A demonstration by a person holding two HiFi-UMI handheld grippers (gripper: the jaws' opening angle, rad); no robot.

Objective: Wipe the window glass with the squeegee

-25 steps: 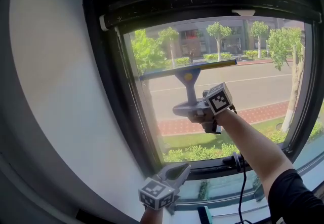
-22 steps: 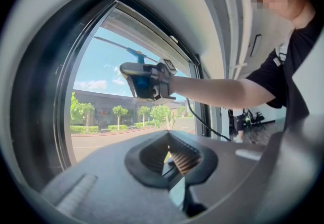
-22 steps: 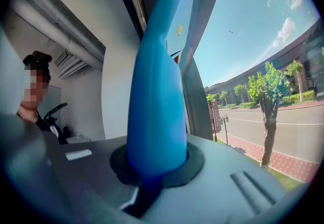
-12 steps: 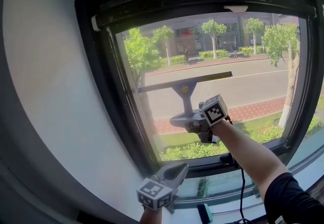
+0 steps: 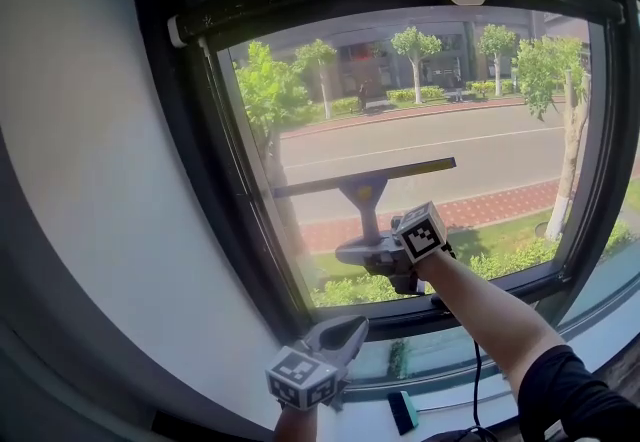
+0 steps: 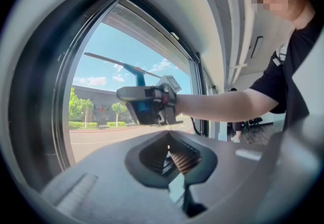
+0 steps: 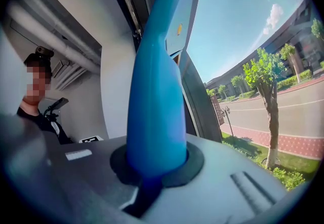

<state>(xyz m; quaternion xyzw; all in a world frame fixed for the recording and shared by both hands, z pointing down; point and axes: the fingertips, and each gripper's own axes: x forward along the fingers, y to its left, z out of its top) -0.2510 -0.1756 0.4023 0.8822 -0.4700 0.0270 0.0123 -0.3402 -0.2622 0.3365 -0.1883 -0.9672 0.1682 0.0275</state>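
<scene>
Left tongs, low beneath the glass, are together and empty. Right tongs are clamped on the squeegee handle, its blade across the glass's lower half. If the blade tilts, it could lift off the glass and leave streaks.

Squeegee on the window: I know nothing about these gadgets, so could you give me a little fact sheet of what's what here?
Tool: squeegee with a blue handle
Blade: nearly level, right end slightly higher, at the window glass
Where on the pane: lower half, left end close to the dark window frame
Held by: right gripper, jaws shut on the squeegee handle
Idle: left gripper, jaws together with nothing between them, held low below the pane
</scene>
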